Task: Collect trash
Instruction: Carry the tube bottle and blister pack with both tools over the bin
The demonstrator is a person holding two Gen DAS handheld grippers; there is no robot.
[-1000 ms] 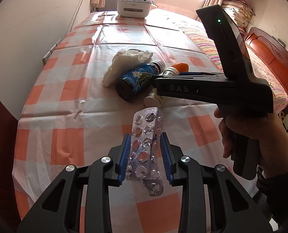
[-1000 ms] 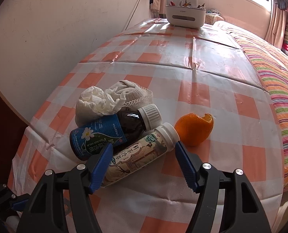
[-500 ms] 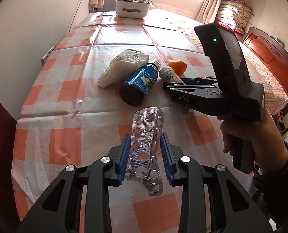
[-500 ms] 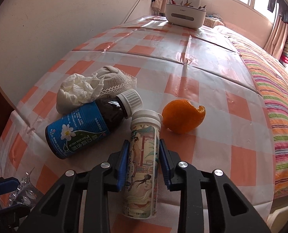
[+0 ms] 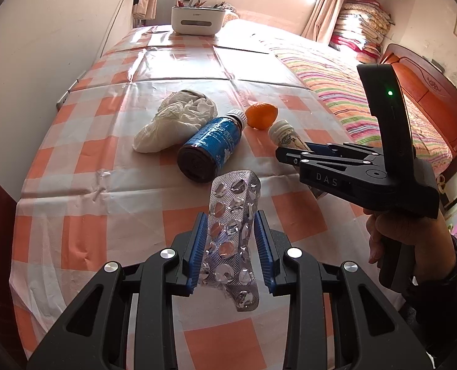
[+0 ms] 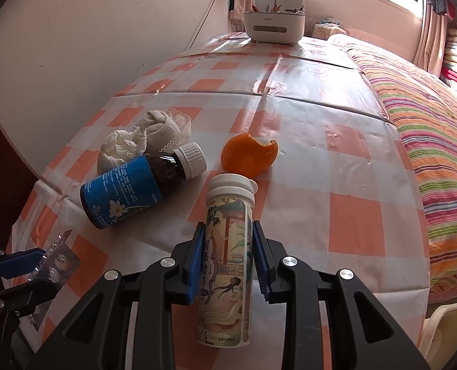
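My left gripper (image 5: 228, 240) is shut on an empty silver blister pack (image 5: 233, 215), held above the near part of the checked table. My right gripper (image 6: 227, 256) is shut on a cream tea tube with a white cap (image 6: 227, 240), lifted off the table; the tube's cap also shows in the left wrist view (image 5: 282, 132). On the table lie a dark bottle with a blue label (image 6: 136, 191), an orange peel (image 6: 248, 158) and crumpled white tissue with a lace cloth (image 6: 142, 141). The right gripper (image 5: 293, 154) shows in the left wrist view.
The table carries an orange and white checked plastic cloth (image 6: 352, 215). A white organiser box with pens (image 6: 273, 26) stands at the far end. A wall runs along the left, a bed with a striped blanket (image 6: 438, 129) along the right.
My right gripper closed on the tea tube, turned it in line with the fingers and lifted it. The left gripper kept hold of the blister pack and drew back a little.
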